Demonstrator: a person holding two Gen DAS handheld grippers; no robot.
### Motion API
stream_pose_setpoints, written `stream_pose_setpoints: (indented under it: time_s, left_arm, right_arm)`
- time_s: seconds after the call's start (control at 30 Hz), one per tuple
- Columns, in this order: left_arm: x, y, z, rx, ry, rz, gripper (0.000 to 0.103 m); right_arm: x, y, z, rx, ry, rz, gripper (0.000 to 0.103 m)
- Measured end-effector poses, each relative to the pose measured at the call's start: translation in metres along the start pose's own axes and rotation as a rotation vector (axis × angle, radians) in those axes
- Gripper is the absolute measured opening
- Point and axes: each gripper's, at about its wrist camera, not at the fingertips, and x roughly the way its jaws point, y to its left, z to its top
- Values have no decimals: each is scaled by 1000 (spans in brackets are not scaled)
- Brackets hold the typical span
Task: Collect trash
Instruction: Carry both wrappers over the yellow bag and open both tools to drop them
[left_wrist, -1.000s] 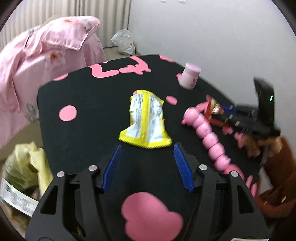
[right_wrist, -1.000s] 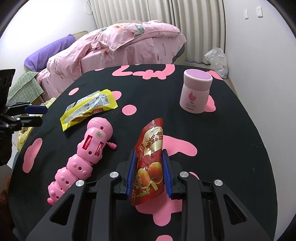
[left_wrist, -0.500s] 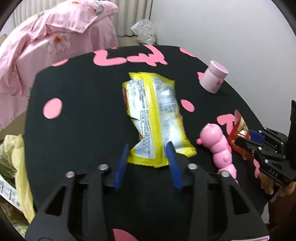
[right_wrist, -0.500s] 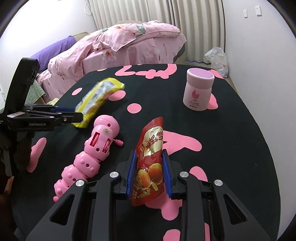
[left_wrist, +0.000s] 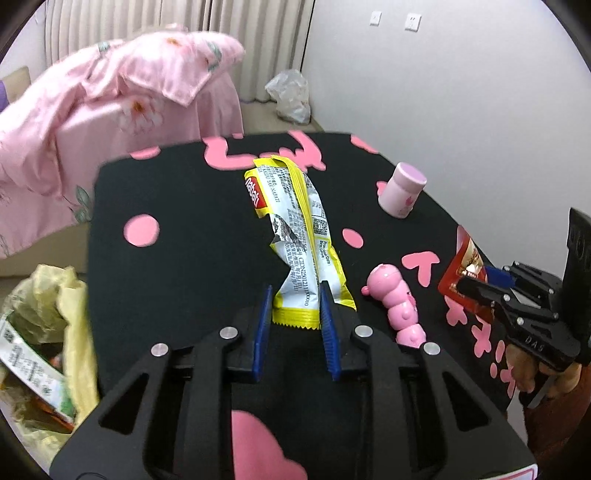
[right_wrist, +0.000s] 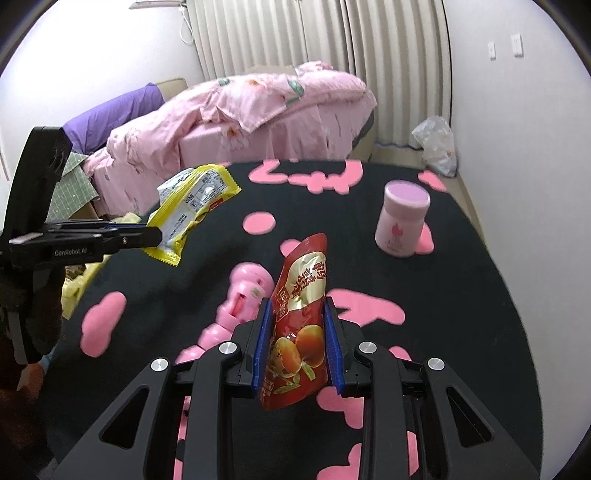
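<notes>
My left gripper (left_wrist: 295, 295) is shut on the near end of a yellow and silver snack wrapper (left_wrist: 295, 236) and holds it lifted above the black table (left_wrist: 177, 206). The same wrapper (right_wrist: 192, 206) shows in the right wrist view, in the left gripper (right_wrist: 157, 236) at the left. My right gripper (right_wrist: 298, 314) is shut on a red snack pouch (right_wrist: 301, 314) and holds it upright above the table. The pouch (left_wrist: 463, 269) and right gripper (left_wrist: 476, 286) show at the right of the left wrist view.
A pink caterpillar toy (left_wrist: 397, 306) lies on the table between the grippers. A pink jar (right_wrist: 402, 219) stands at the far right. A yellow bag of trash (left_wrist: 44, 339) sits on the floor left of the table. A bed with pink bedding (right_wrist: 266, 107) stands behind.
My left gripper closed on the yellow wrapper and lifted it off the table. My right gripper has risen a little with the red pouch still in it.
</notes>
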Motion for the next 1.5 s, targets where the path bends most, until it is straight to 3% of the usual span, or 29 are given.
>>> stream_pose_setpoints:
  time_s: [0.37, 0.57, 0.87, 1.2, 1.5]
  left_arm:
    - [-81, 25, -18, -26, -140, 19, 24]
    - [-122, 85, -45, -142, -201, 88, 24]
    - [-155, 171, -96, -318, -225, 174, 25]
    - [-134, 238, -135, -488, -127, 217, 26]
    - [-100, 248, -141, -500, -40, 225, 26]
  right_arm:
    - [-40, 70, 43, -121, -111, 34, 27]
    - [-34, 130, 66, -228, -123, 81, 27]
    - [1, 209, 83, -362, -82, 163, 27]
    - [84, 271, 94, -430, 12, 291, 27]
    - [156, 299, 90, -447, 122, 388, 27]
